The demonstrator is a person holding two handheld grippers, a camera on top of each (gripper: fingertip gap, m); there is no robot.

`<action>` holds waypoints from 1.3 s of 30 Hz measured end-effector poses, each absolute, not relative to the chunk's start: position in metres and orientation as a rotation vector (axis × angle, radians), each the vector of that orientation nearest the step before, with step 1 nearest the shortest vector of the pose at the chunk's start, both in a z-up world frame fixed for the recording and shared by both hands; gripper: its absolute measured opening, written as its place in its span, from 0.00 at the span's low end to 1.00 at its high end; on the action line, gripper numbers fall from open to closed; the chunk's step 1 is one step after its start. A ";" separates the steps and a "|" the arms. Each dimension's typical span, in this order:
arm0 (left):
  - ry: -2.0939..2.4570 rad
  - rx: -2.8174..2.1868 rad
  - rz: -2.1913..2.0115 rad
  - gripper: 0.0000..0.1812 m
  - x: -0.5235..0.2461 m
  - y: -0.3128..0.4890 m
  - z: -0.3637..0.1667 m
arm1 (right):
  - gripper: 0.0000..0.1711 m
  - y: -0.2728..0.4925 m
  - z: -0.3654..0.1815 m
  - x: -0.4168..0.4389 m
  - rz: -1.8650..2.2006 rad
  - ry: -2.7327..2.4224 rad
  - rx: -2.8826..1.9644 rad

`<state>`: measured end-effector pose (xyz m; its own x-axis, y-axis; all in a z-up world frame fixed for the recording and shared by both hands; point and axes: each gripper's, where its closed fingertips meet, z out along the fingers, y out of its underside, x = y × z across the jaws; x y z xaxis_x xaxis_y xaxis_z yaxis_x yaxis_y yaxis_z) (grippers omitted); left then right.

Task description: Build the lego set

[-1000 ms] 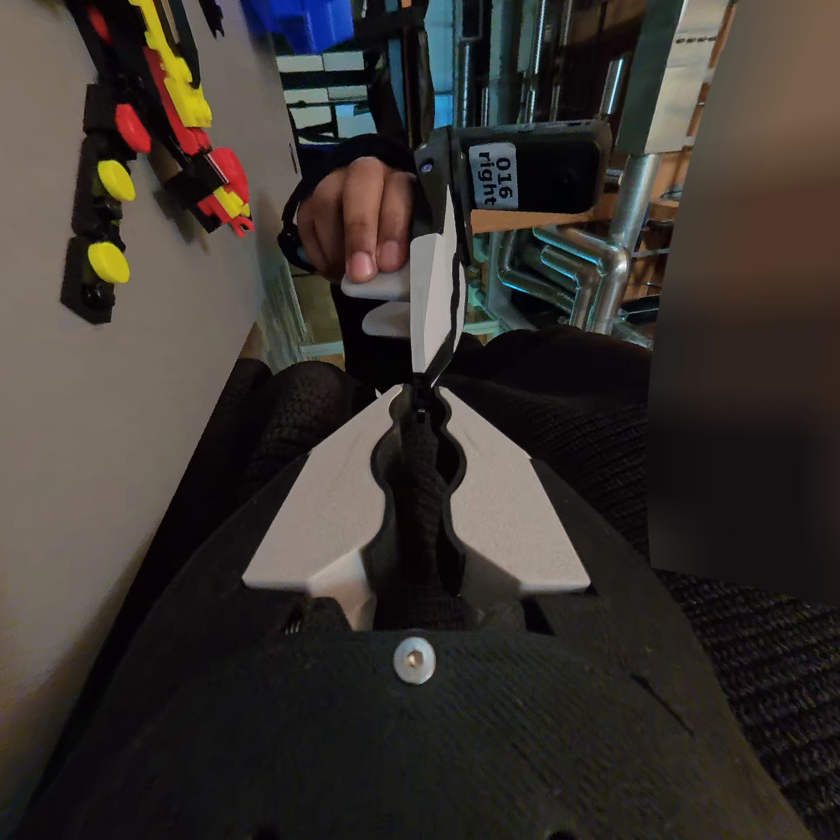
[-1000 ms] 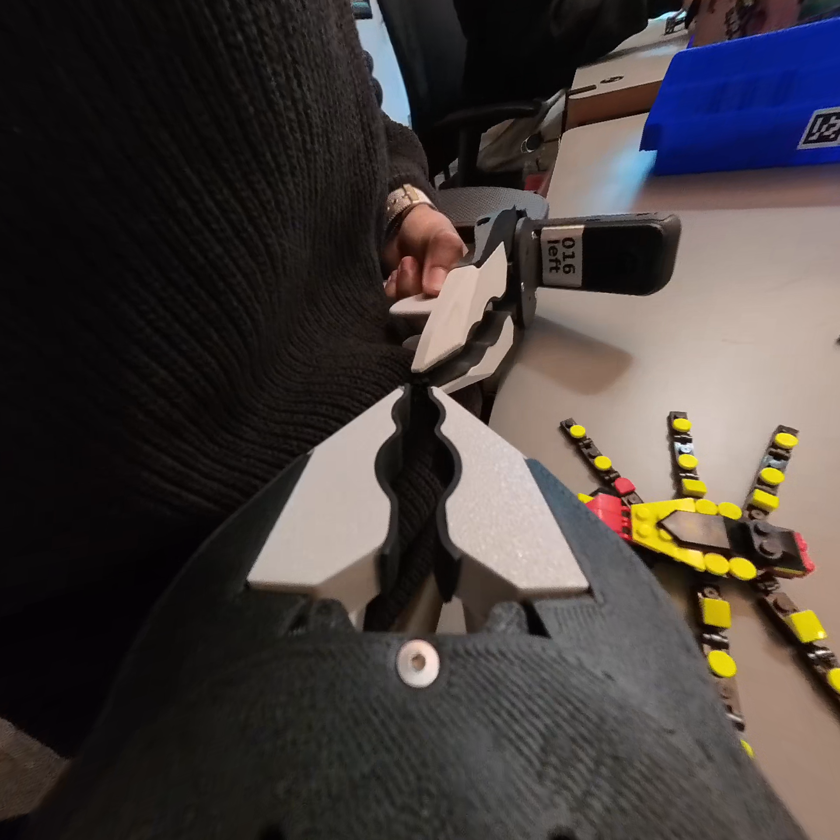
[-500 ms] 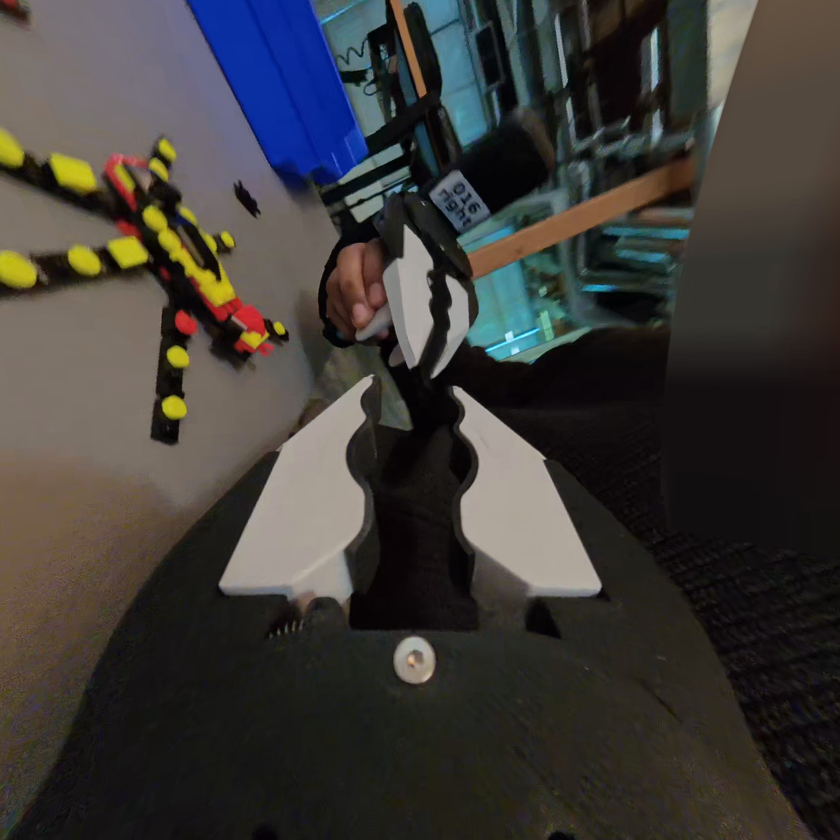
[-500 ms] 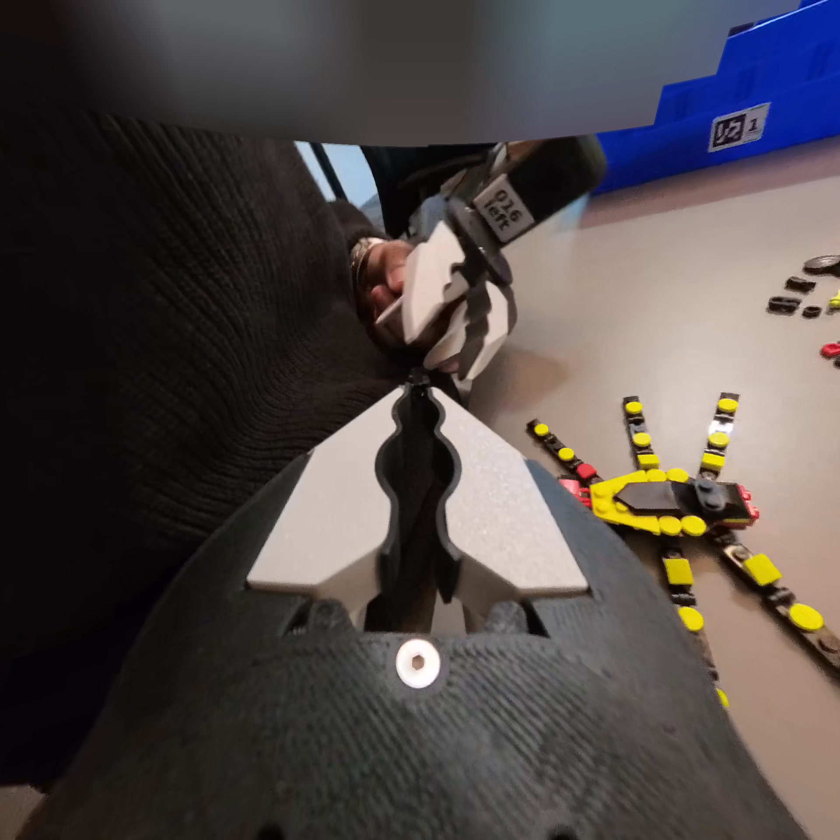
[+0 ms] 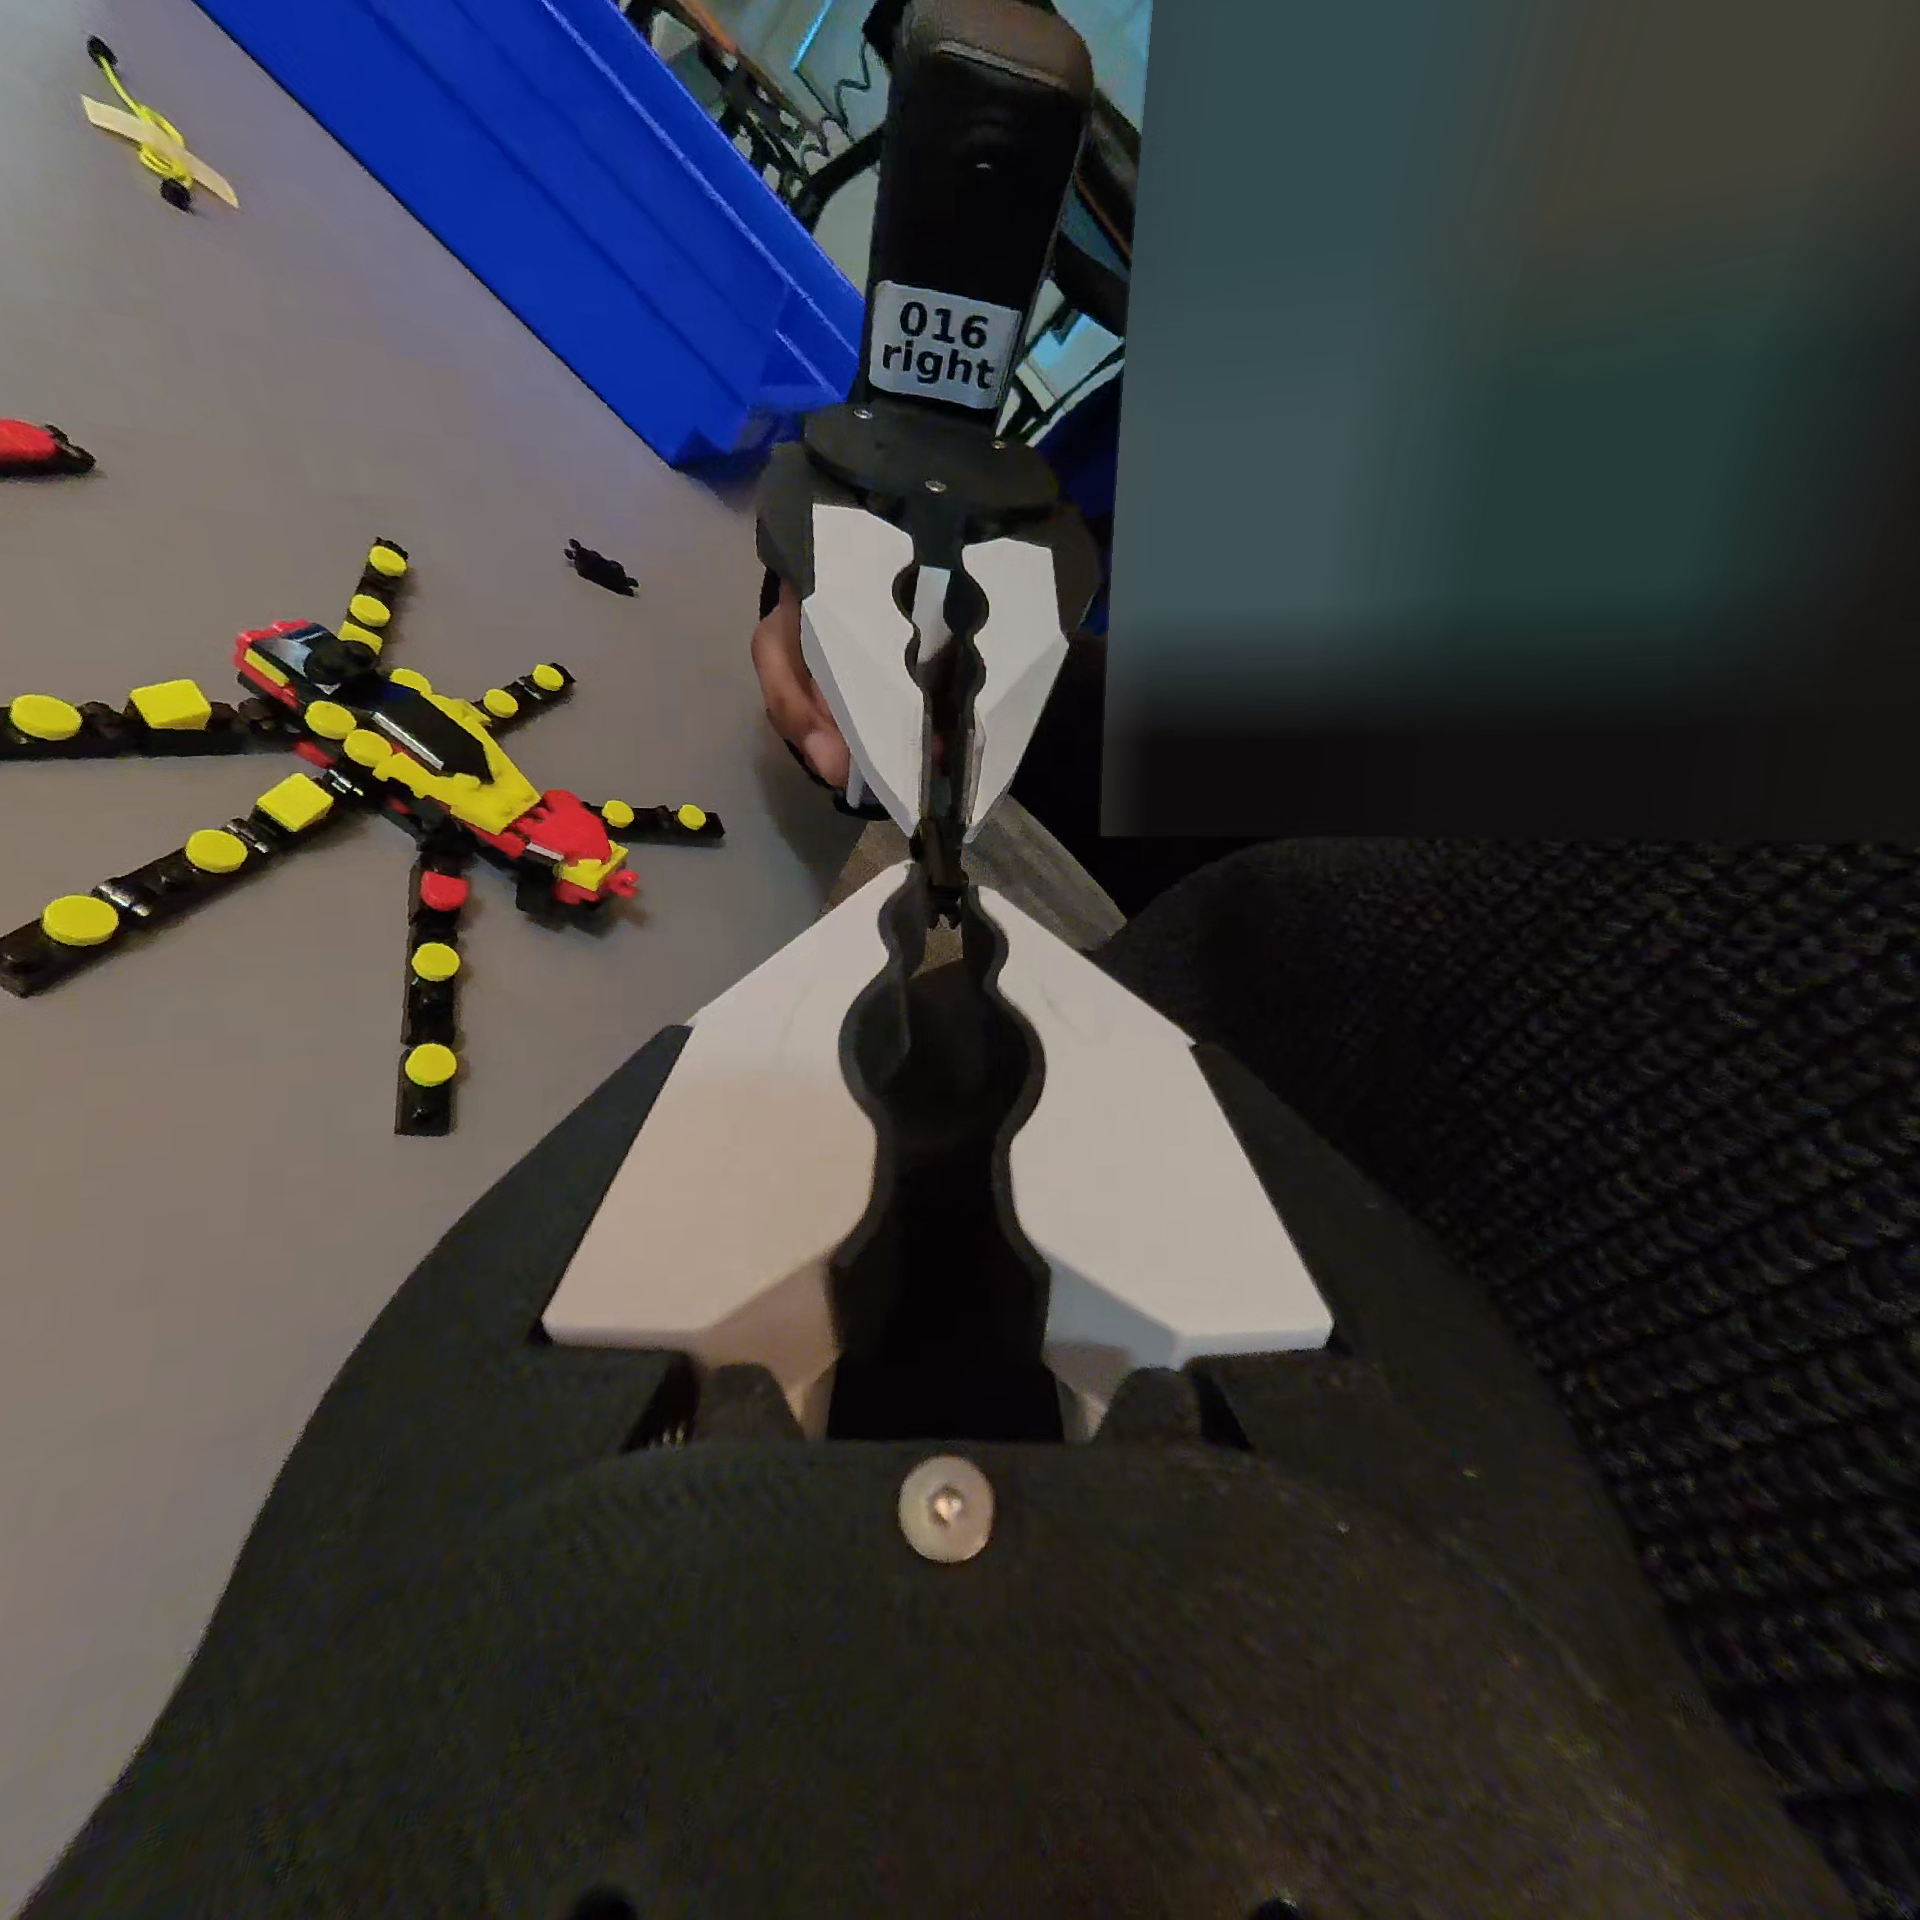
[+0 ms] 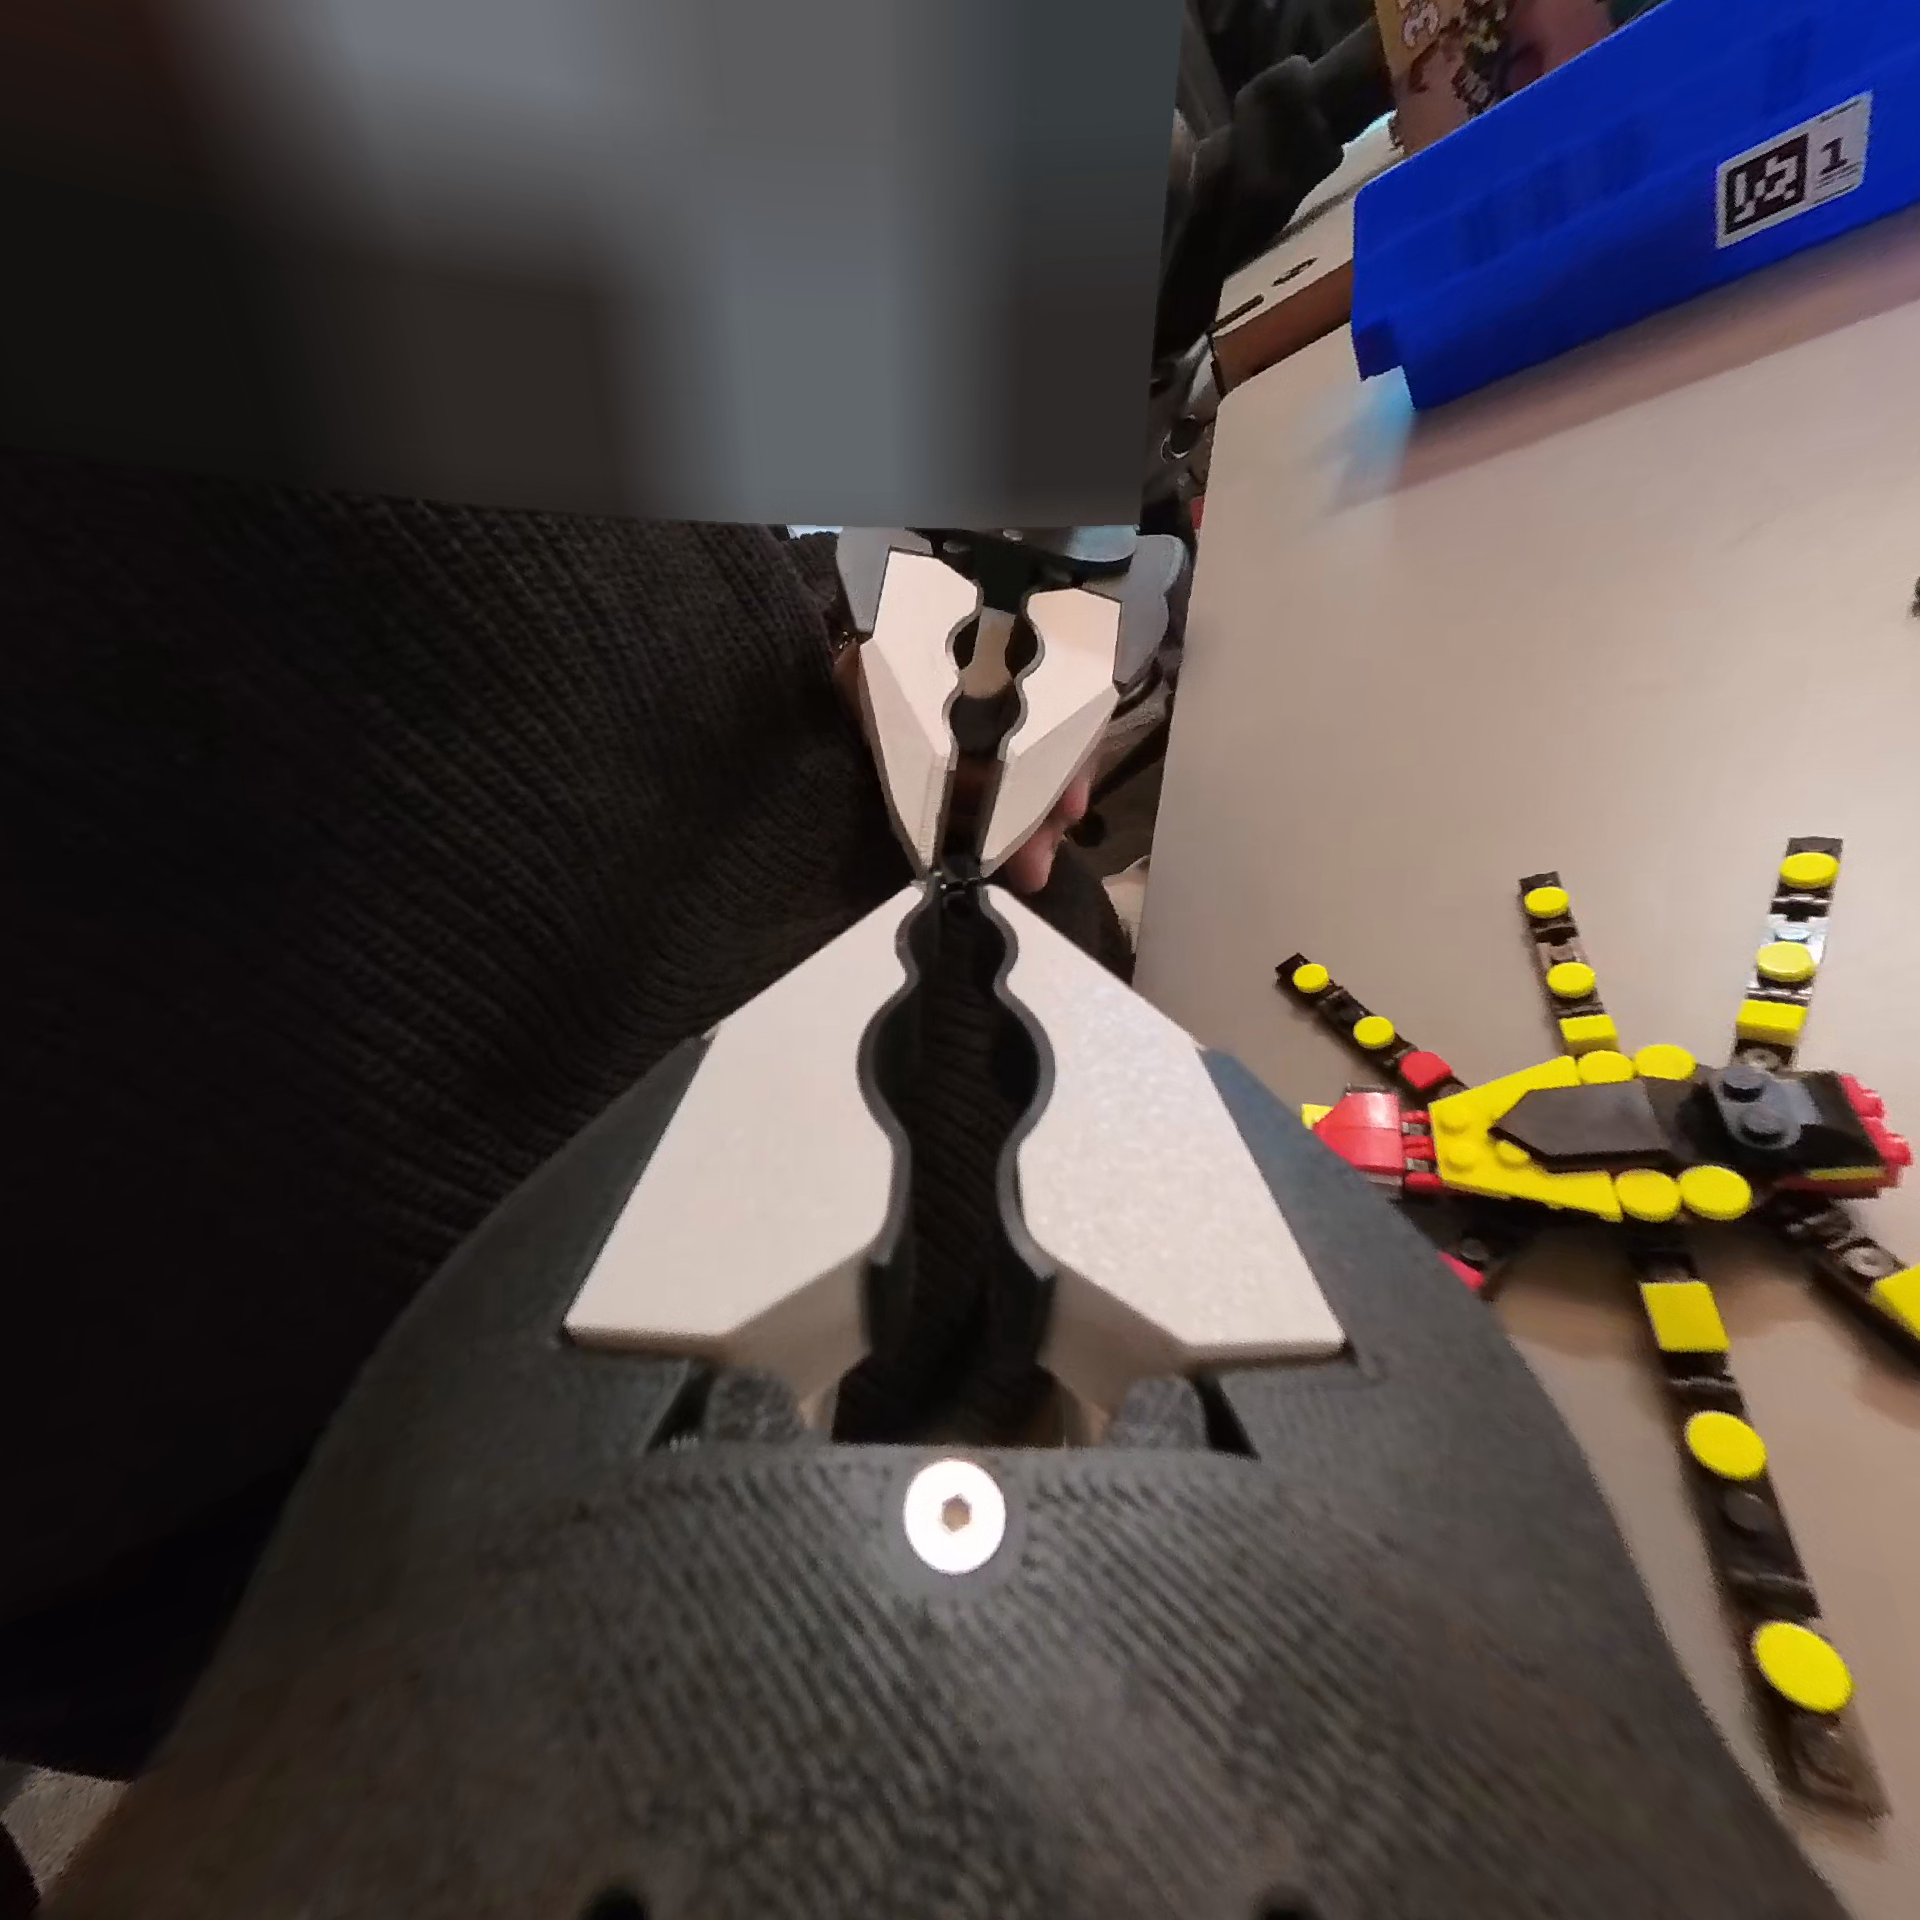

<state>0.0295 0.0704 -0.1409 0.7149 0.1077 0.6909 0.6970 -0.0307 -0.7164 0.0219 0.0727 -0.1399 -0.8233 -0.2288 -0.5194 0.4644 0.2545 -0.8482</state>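
Note:
My left gripper (image 5: 938,885) and right gripper (image 6: 951,885) meet tip to tip in front of the person's black sweater, just off the table's near edge. A small black lego piece (image 5: 941,878) sits between the touching tips, and both pairs of fingers are closed on it; it also shows in the right wrist view (image 6: 952,883). The right gripper (image 5: 940,826) points down at mine in the left wrist view. The lego model (image 5: 416,758), a yellow, red and black body with black legs carrying yellow round tiles, lies flat on the grey table (image 5: 208,1299). It also shows in the right wrist view (image 6: 1621,1143).
A blue bin (image 5: 582,208) stands behind the model, also in the right wrist view (image 6: 1610,229). Loose parts lie near it: a small black piece (image 5: 601,566), a red piece (image 5: 31,447), a yellow and beige bit (image 5: 156,145). The black sweater (image 6: 416,935) is close. Only a small space, under 4 cm, lies between the two pairs of fingers.
My left gripper was shut a second ago, stood open half a second ago, and is closed again on the black piece. Both grippers have turned, so the table and model now lie flatter in view.

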 end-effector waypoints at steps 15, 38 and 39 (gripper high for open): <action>-0.662 -1.571 -0.490 0.01 0.027 0.068 -0.142 | 0.03 0.070 -0.138 0.019 -1.666 1.975 0.213; -1.184 -1.388 -0.286 0.01 -0.123 -0.026 -0.168 | 0.12 0.244 -0.166 -0.107 -1.728 2.754 1.365; -1.205 -1.350 -0.285 0.01 -0.129 -0.032 -0.168 | 0.12 0.244 -0.169 -0.110 -1.701 2.809 1.340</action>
